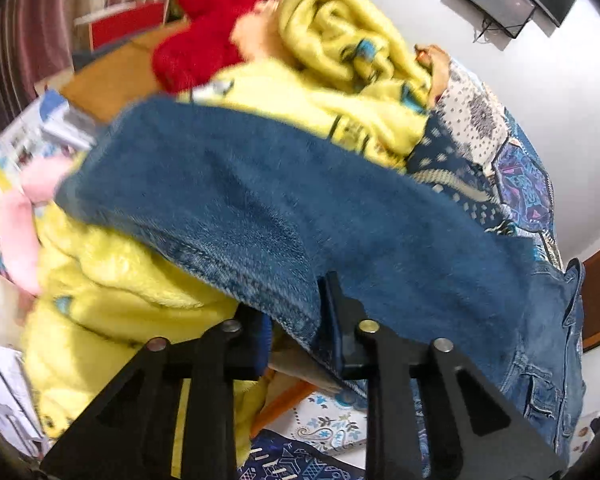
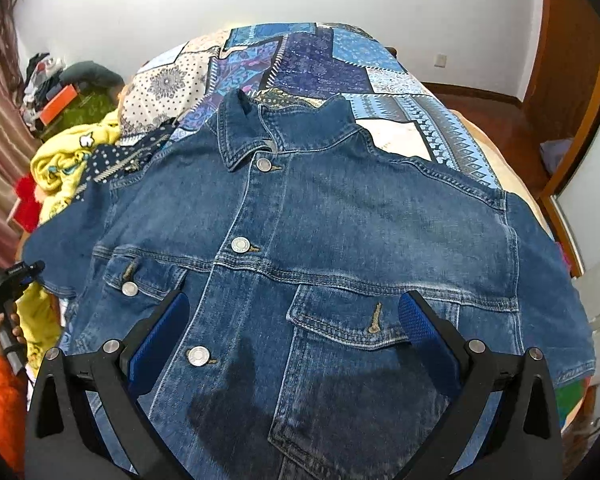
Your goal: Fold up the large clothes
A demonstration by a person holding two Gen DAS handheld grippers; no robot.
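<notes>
A blue denim jacket (image 2: 320,240) lies front up and buttoned on a patchwork bedspread (image 2: 320,60), collar toward the far side. My right gripper (image 2: 294,312) hovers over its lower chest, jaws wide open and empty, a chest pocket (image 2: 352,320) between the fingers. My left gripper (image 1: 296,320) is shut on the jacket's left sleeve (image 1: 260,208), which it holds up off the bed at the cuff. The left gripper also shows in the right wrist view (image 2: 12,280) at the far left, held by a hand.
A heap of yellow fleece (image 1: 340,72) and a red garment (image 1: 200,40) lies on the bed's left side beside the jacket. A pink item (image 1: 20,220) and papers lie further left. A wooden door (image 2: 568,60) stands at the right. A dark screen (image 1: 500,0) hangs on the wall.
</notes>
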